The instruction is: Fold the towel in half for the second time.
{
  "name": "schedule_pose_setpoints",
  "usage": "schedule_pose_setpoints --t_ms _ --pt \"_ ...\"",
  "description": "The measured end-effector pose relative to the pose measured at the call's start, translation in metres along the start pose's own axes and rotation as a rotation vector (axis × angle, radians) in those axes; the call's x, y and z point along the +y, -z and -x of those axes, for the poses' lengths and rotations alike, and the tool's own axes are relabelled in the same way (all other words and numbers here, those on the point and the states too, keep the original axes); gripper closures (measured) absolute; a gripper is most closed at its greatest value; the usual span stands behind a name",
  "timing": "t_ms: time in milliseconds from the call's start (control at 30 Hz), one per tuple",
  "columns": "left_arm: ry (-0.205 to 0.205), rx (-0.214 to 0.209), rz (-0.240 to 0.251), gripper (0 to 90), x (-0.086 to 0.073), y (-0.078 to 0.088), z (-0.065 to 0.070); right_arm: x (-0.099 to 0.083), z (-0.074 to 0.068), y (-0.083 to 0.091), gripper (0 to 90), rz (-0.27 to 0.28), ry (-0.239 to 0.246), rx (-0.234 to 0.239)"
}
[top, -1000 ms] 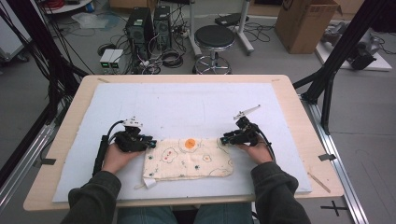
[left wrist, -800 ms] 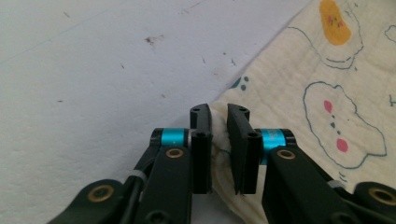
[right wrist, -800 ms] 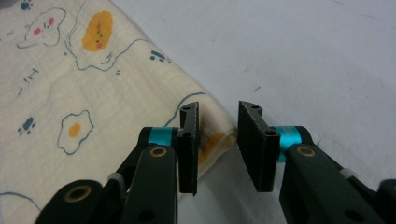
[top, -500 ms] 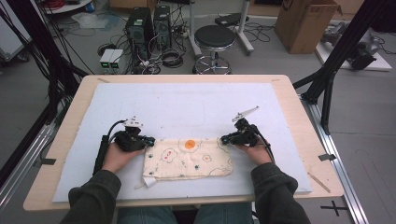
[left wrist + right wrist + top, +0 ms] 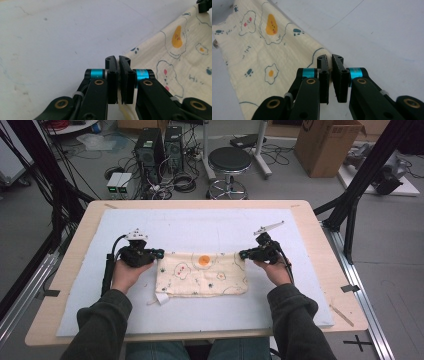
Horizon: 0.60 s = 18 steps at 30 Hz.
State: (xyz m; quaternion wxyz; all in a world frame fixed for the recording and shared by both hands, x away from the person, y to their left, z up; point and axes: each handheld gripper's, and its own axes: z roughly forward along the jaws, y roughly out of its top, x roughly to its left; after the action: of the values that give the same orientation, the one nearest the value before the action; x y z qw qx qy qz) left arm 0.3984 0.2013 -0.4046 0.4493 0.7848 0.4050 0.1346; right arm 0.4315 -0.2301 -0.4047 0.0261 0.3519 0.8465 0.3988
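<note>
Both grippers pinching the far corners of the cloth

I have the left gripper (image 5: 159, 254) clamped on the cloth's (image 5: 202, 275) 10 o'clock corner and the right gripper (image 5: 243, 254) on its 2 o'clock corner; both sets of jaws have just been closing, with fabric between them. The cream cloth, printed with fried eggs, sits at the middle of the white mat (image 5: 200, 227), its far edge taut between the grippers, a white tag (image 5: 162, 298) at its 7 o'clock corner

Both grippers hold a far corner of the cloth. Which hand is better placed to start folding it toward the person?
Neither clearly. Left gripper and right gripper each pinch a far corner of the cloth, so both should move together.
</note>
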Motion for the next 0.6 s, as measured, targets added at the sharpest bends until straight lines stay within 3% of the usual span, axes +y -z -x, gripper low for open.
schedule_pose_setpoints --t_ms 67,133,200,333,467,600 --pt "-0.002 0.027 0.014 85.5 0.008 -0.001 -0.003 0.007 0.002 0.002 84.6 0.028 -0.018 -0.011" --pt "0.026 0.048 0.065 85.4 0.010 -0.003 -0.008 0.013 0.006 0.002 84.6 0.061 -0.038 -0.016" --pt "0.058 0.052 0.052 85.3 0.007 -0.008 -0.012 0.016 0.008 -0.003 84.6 0.056 -0.049 -0.030" --pt "0.050 0.067 -0.009 85.2 0.001 -0.022 -0.012 0.013 0.017 -0.021 84.6 0.015 -0.084 -0.059" --pt "0.055 0.071 -0.008 85.2 -0.001 -0.025 -0.013 0.008 0.024 -0.029 84.6 0.003 -0.126 -0.044" --pt "0.045 0.066 0.012 85.1 -0.001 -0.022 -0.013 0.009 0.024 -0.026 84.6 0.024 -0.127 -0.031"
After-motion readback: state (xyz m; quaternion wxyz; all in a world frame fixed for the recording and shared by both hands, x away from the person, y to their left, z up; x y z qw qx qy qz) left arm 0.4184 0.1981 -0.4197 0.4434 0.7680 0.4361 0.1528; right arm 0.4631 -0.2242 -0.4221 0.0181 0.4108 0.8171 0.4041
